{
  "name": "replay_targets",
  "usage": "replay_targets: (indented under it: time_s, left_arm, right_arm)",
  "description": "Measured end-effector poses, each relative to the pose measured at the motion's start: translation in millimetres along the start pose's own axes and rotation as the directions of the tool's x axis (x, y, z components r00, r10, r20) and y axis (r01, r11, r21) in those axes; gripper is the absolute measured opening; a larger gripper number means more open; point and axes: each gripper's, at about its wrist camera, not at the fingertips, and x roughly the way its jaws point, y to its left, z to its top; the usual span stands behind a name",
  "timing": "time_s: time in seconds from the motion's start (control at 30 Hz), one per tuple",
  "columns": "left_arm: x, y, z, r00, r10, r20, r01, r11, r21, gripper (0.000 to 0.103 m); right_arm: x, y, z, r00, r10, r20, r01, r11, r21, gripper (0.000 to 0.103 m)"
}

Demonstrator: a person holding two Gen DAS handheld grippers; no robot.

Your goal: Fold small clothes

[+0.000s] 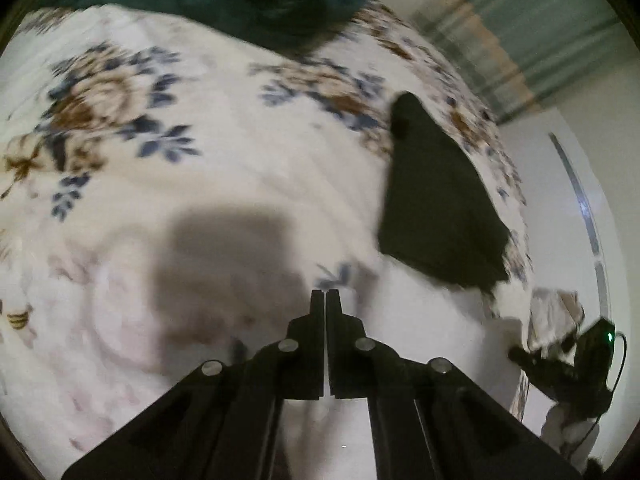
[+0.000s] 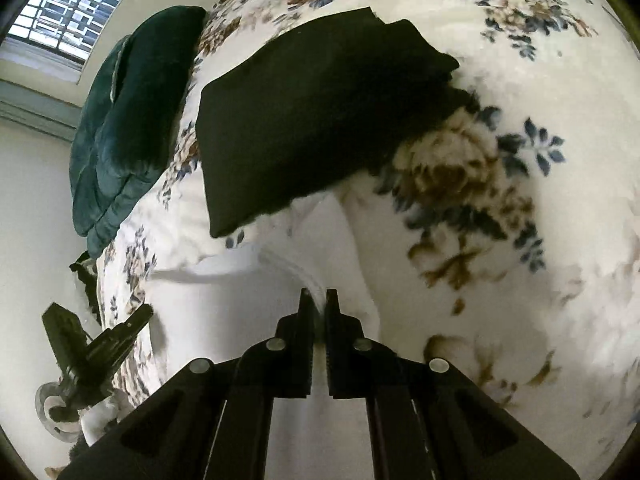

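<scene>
**Folding tally: one done, one in hand**

Black garment: folded, lying on the floral bedspread; white garment: unfolded, your right gripper pinching its edge; left gripper: fingers pressed together, apparently empty.

Both wrist views look down along their own fingers, close over the floral bedspread. The left view faces the black folded cloth from its left; the right view faces it head-on. Both share that cloth and the green pillow beyond it.
</scene>
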Motion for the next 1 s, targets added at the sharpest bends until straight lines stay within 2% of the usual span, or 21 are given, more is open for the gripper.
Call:
replay_targets:
  time_s: [0.07, 0.13, 0.2, 0.27, 0.3, 0.33, 0.37, 0.4, 0.43, 0.47, 0.5, 0.53, 0.57, 0.6, 0.7, 0.77, 0.87, 1.0]
  left_arm:
    - [5.8, 9.3, 9.1, 1.0, 0.004, -0.007, -0.004, 1.0, -0.025, 0.0]
    - [15.9, 13.1, 16.8, 0.998, -0.038, -0.057, 0.035, 0.998, -0.05, 0.001]
    - [14.8, 6.3, 17.2, 0.992, -0.092, -0.089, 0.089, 0.995, -0.047, 0.012]
    - [16.6, -10.2, 11.0, 0.985, -0.125, -0.12, 0.125, 0.992, -0.009, 0.07]
    - [17.2, -17.7, 8.0, 0.983, -0.136, -0.127, 0.138, 0.99, 0.008, 0.072]
    - [21.5, -26.8, 2.9, 0.978, -0.153, -0.144, 0.159, 0.987, 0.034, 0.072]
    - [29.5, -37.0, -2.2, 0.973, -0.144, -0.182, 0.159, 0.985, 0.07, 0.071]
    - [36.5, -47.5, -8.3, 0.972, -0.118, -0.204, 0.143, 0.983, 0.113, 0.069]
    - [41.1, -55.3, -12.9, 0.972, -0.103, -0.21, 0.136, 0.979, 0.149, 0.053]
    - [47.2, -64.2, -18.8, 0.972, -0.083, -0.222, 0.127, 0.973, 0.193, 0.003]
    - [53.5, -70.7, -24.5, 0.97, -0.045, -0.24, 0.101, 0.968, 0.228, 0.003]
    - [52.5, -71.6, -26.0, 0.973, -0.046, -0.226, 0.099, 0.968, 0.23, 0.002]
    - [45.4, -70.1, -25.9, 0.98, -0.052, -0.191, 0.094, 0.97, 0.222, 0.002]
    - [37.1, -66.2, -24.2, 0.986, -0.05, -0.157, 0.082, 0.975, 0.206, 0.002]
    - [4.4, -33.3, -10.5, 0.995, -0.084, -0.051, 0.088, 0.994, 0.062, 0.002]
    - [-3.6, -11.4, -1.7, 0.996, -0.089, -0.022, 0.089, 0.996, -0.007, 0.002]
    - [11.9, 6.1, 5.4, 0.996, -0.073, -0.049, 0.07, 0.996, -0.052, 0.002]
    - [55.8, 4.6, 7.5, 0.99, -0.017, -0.138, 0.014, 1.0, -0.021, 0.002]
  right_arm:
    - [6.6, 0.8, 9.1, 1.0, -0.019, -0.001, 0.019, 1.0, -0.005, 0.004]
    - [19.3, 0.7, 17.8, 0.997, -0.071, -0.019, 0.07, 0.997, -0.021, 0.004]
    - [45.0, -0.5, 23.6, 0.988, -0.071, -0.134, 0.066, 0.997, -0.043, 0.005]
    - [49.1, -3.3, 23.1, 0.984, -0.079, -0.158, 0.074, 0.997, -0.039, 0.01]
    - [47.4, -4.1, 22.3, 0.986, -0.064, -0.156, 0.059, 0.998, -0.039, 0.014]
    - [44.2, -5.9, 21.6, 0.987, -0.051, -0.154, 0.046, 0.998, -0.034, 0.033]
    - [43.3, -7.3, 21.0, 0.987, -0.043, -0.153, 0.039, 0.999, -0.028, 0.047]
    - [43.0, -9.8, 20.5, 0.988, -0.038, -0.152, 0.036, 0.999, -0.015, 0.048]
    - [43.7, -12.8, 20.7, 0.987, -0.033, -0.16, 0.033, 0.999, 0.002, 0.048]
    - [46.6, -14.2, 20.7, 0.984, -0.022, -0.175, 0.025, 1.0, 0.013, 0.048]
    - [49.8, -15.2, 20.5, 0.982, -0.015, -0.188, 0.019, 1.0, 0.02, 0.047]
    - [49.0, -14.1, 19.9, 0.983, -0.019, -0.18, 0.023, 1.0, 0.016, 0.034]
    - [46.3, -10.6, 19.8, 0.986, -0.017, -0.168, 0.017, 1.0, 0.002, 0.004]
    - [41.5, -5.7, 19.7, 0.988, -0.015, -0.154, 0.013, 1.0, -0.016, 0.006]
    - [17.6, 10.5, 20.3, 0.997, -0.012, -0.082, 0.007, 0.998, -0.063, 0.005]
    - [6.2, 22.9, 24.0, 0.999, -0.009, -0.053, 0.003, 0.995, -0.098, 0.005]
    - [13.9, 32.2, 37.2, 0.998, -0.051, -0.035, 0.047, 0.992, -0.121, 0.004]
    - [54.4, 26.4, 57.2, 0.987, -0.145, -0.068, 0.138, 0.985, -0.101, 0.004]
